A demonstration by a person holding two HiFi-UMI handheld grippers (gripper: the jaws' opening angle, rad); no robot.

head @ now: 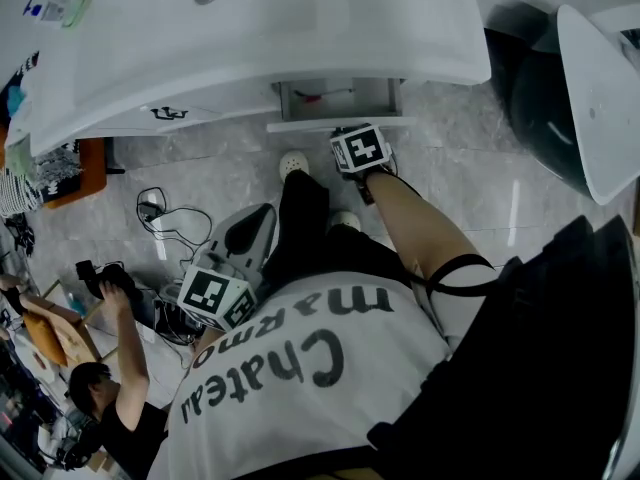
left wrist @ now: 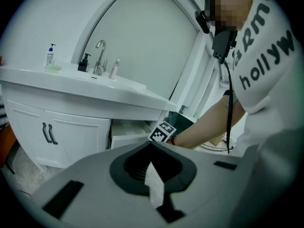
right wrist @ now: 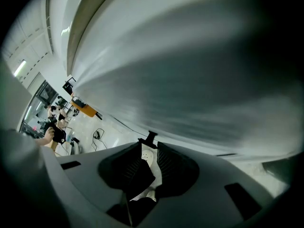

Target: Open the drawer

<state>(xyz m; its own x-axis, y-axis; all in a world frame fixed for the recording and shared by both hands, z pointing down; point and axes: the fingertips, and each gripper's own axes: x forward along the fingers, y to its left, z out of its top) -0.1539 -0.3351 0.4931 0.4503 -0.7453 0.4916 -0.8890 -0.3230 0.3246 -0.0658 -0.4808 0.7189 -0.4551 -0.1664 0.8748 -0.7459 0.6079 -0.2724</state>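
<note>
The white vanity's drawer (head: 338, 96) stands partly pulled out, and a small red item lies inside. My right gripper (head: 350, 131) reaches down to the drawer's white front (head: 300, 125), its marker cube just behind. In the right gripper view that front fills the upper picture as a white blur (right wrist: 190, 80). A dark handle (right wrist: 151, 137) sits right at the tips of the right gripper (right wrist: 150, 144), whose jaws stand close together on it. My left gripper (head: 262, 216) hangs back by my thigh, shut and empty (left wrist: 152, 147). Its view shows the drawer (left wrist: 124, 135).
The vanity top (head: 250, 48) juts out over the drawer. A faucet (left wrist: 99, 56) and bottles stand on it, and two cabinet doors (left wrist: 47, 132) sit left of the drawer. Cables (head: 170, 218) lie on the floor, a person (head: 110, 393) crouches lower left, and a white tub (head: 600, 98) stands at the right.
</note>
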